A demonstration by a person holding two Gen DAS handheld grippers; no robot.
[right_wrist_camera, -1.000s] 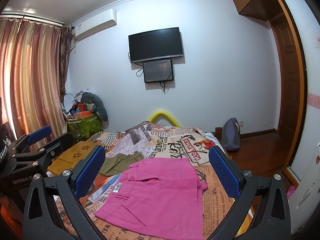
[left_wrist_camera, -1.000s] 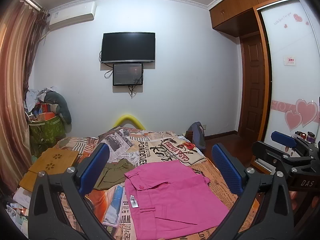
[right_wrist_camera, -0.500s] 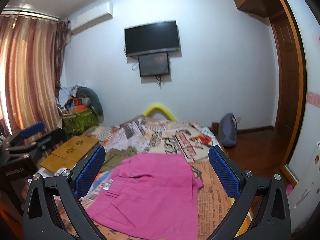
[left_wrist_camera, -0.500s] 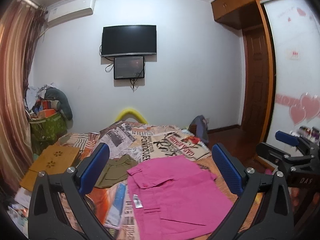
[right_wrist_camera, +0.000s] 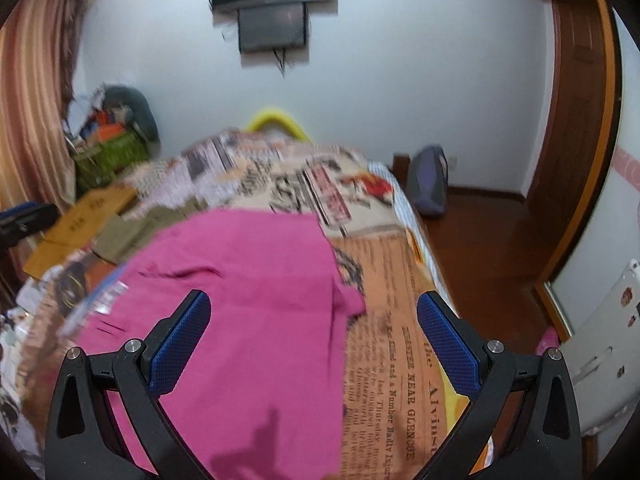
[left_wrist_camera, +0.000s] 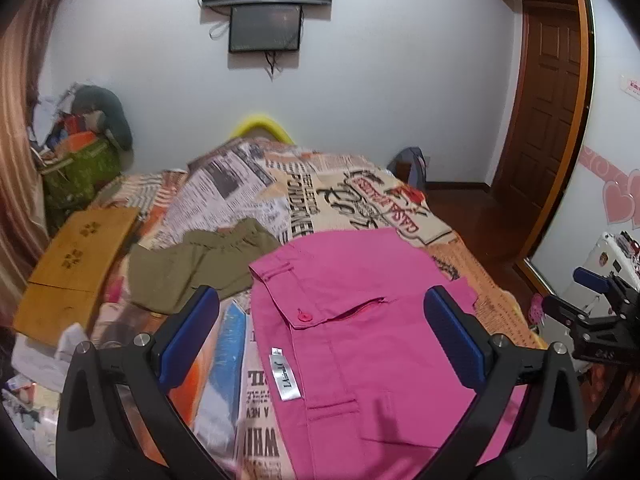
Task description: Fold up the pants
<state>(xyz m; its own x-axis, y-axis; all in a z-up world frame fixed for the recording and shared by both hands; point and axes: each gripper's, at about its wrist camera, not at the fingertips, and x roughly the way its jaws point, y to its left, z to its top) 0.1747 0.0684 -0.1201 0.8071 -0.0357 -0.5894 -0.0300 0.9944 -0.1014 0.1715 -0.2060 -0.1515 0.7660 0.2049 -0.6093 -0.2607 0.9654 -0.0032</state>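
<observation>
Pink pants [left_wrist_camera: 352, 320] lie spread on the newspaper-print bedspread [left_wrist_camera: 288, 188], waistband and white label toward the left, back pocket with a button in the middle. They also show in the right wrist view [right_wrist_camera: 248, 304], blurred. My left gripper [left_wrist_camera: 322, 336] is open and empty above the waistband area. My right gripper [right_wrist_camera: 314, 340] is open and empty above the pants' right part. The right gripper also shows at the right edge of the left wrist view [left_wrist_camera: 600, 304].
Olive-green shorts [left_wrist_camera: 196, 260] lie left of the pink pants. A wooden lap tray [left_wrist_camera: 76, 260] sits at the bed's left side. A green basket of clutter [left_wrist_camera: 80, 164] stands by the curtain. The bed's right edge [right_wrist_camera: 420, 248] drops to wooden floor with a grey bag [right_wrist_camera: 428, 184].
Both grippers have tilted down and moved closer over the bed, so the pink pants now fill the space between the fingers. Both stay open.
</observation>
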